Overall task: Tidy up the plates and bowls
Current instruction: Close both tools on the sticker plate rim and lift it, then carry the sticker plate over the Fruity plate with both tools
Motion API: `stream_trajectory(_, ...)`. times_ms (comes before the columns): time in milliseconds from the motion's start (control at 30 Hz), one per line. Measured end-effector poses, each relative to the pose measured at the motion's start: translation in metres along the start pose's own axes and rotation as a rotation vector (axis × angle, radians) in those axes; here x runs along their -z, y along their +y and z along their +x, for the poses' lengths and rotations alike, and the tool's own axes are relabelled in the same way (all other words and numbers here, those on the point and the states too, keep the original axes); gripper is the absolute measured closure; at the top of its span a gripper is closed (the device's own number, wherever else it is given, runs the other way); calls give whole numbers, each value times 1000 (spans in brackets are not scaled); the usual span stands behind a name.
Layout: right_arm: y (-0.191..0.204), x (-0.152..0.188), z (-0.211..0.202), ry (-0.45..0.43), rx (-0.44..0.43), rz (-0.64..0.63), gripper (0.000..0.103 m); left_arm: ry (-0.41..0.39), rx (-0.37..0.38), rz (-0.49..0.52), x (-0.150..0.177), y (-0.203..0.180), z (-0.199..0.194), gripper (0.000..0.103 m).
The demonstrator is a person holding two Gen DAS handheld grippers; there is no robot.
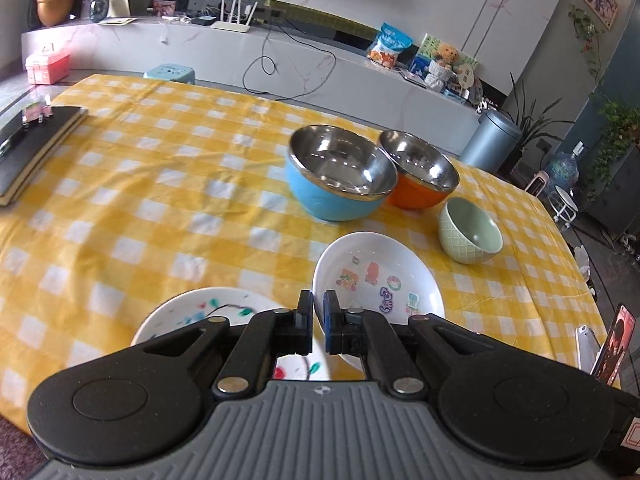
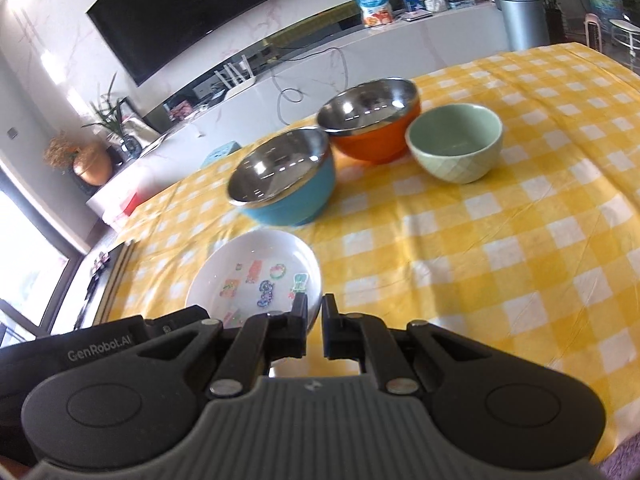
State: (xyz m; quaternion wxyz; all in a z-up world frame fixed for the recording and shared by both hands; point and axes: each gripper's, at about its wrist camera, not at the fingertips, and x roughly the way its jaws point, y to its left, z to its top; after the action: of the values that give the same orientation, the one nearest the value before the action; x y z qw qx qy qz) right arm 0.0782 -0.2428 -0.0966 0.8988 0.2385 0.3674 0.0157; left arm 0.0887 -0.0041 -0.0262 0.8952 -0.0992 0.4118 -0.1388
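A yellow-and-white checked tablecloth covers the table, and the dishes sit toward its right side in the left wrist view. Farthest back stand two bowls with shiny steel insides: a blue bowl and, touching it on the right, an orange bowl. Just in front of the orange one is a small pale green bowl with a criss-cross pattern on its outside. Nearer still is a white sticker plate, deep and glossy, with colourful cartoon stickers on its inside. To its left lies a second white plate smeared with green, blue and red marks, partly hidden behind the left gripper. The left gripper's jaws are drawn narrow, with the sticker plate's near rim showing in the slim gap. The right gripper is likewise closed to a slit at the plate's right rim; whether either truly grips it I cannot tell.
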Motion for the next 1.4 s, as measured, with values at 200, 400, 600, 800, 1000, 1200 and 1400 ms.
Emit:
stream_trajectory(200,26,16,-11,26,-35,-51,99,2,-25,-53,11,27,-25,98)
stream_trajectory(400,50,39,-11,72,-44,-120,98,5,-32,-103,23,54,-40,99)
stream_trajectory(600,57,51,-7,113,-39,-134,98,23,-35,-112,32,66,-42,99)
stream_trajectory(800,60,57,-1,135,-28,-147,98,42,-35,-129,39,76,-37,99)
stream_trajectory(1000,61,61,8,157,-23,-148,98,55,-36,-153,41,83,-29,99)
stream_trajectory(1200,60,60,16,162,-14,-142,98,70,-25,-175,42,90,-20,99)
stream_trajectory(1400,56,60,26,172,-18,-119,98,83,-19,-196,41,97,-10,99)
